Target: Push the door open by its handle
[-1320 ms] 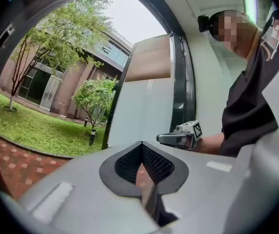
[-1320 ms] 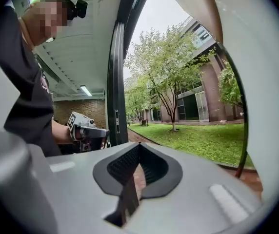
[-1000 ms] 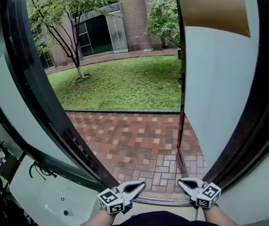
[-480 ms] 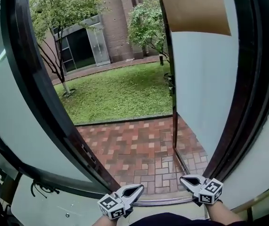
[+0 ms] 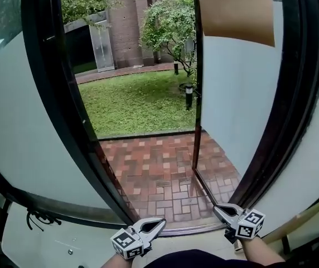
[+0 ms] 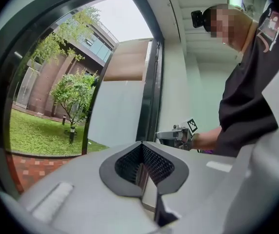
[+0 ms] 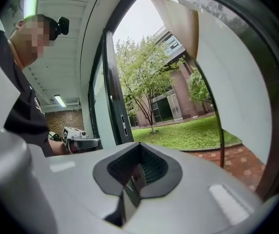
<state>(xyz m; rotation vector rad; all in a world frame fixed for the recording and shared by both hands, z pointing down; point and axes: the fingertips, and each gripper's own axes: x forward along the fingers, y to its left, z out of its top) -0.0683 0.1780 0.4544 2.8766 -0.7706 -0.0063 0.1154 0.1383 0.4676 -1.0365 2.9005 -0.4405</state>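
The tall door [image 5: 232, 94] of pale frosted glass in a thin dark metal frame stands open at the right side of the doorway. It is angled outward, so its free edge reaches over the red brick paving [image 5: 159, 172], with the green lawn [image 5: 137, 99] beyond. A tan-brown sheet [image 5: 235, 10] covers the upper part of its glass. Its handle cannot be made out in any view. At the left of the opening rises a thick dark frame post [image 5: 53, 94] with more frosted glass beside it. The grey left gripper [image 5: 158, 224] and grey right gripper [image 5: 218, 208] sit low by the metal threshold strip [image 5: 193, 229], apart from each other and clear of the door. Each has its jaws pressed together with nothing between them.
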